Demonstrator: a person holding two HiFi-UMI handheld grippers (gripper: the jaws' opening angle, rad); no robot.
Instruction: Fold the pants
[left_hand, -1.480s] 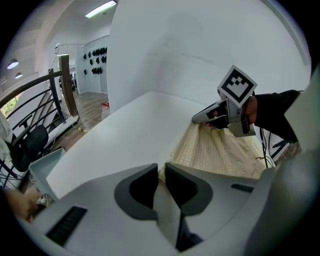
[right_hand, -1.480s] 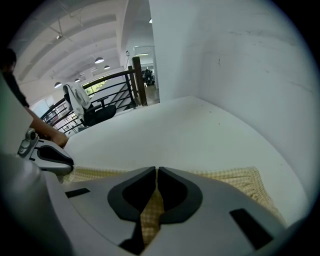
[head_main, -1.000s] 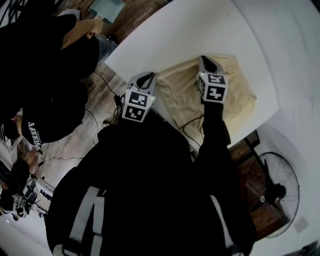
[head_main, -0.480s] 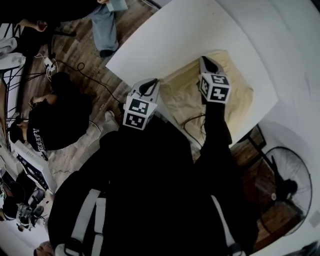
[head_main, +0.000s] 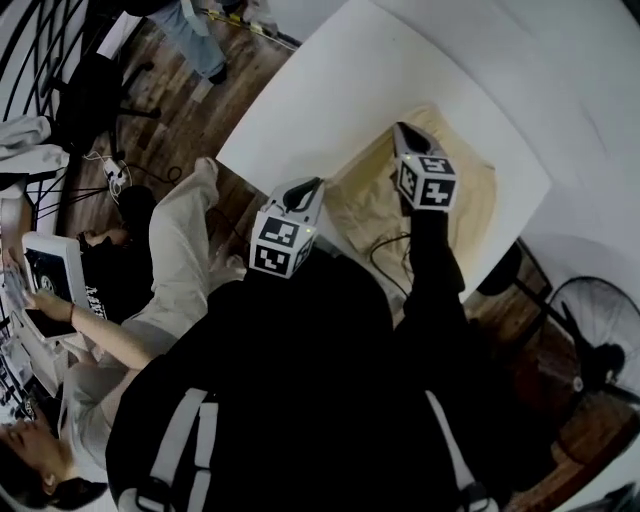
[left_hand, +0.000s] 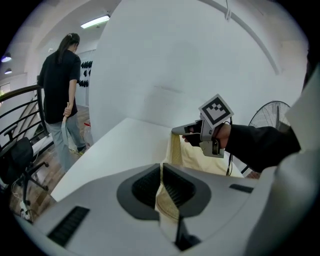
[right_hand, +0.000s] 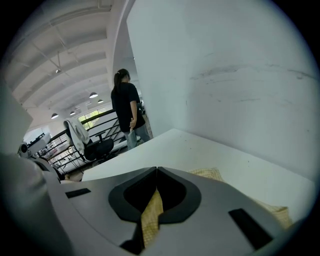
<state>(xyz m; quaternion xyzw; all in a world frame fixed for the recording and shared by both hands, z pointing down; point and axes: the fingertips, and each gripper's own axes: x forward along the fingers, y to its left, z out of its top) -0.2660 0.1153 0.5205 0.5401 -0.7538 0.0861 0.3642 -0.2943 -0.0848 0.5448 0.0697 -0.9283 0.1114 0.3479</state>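
Left gripper (left_hand: 161, 185) is clamped on a fold of the beige pants (left_hand: 192, 157), and the right gripper (right_hand: 156, 192) is nipping the same cloth off to its side. I'd hold both pinches level and apart so the edge is taut, then carry it over evenly. Beyond the jaws the pants hang soft and crumple onto the white tabletop (left_hand: 125, 145).

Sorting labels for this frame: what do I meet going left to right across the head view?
tablet screen → left tongs → right tongs → standing fan
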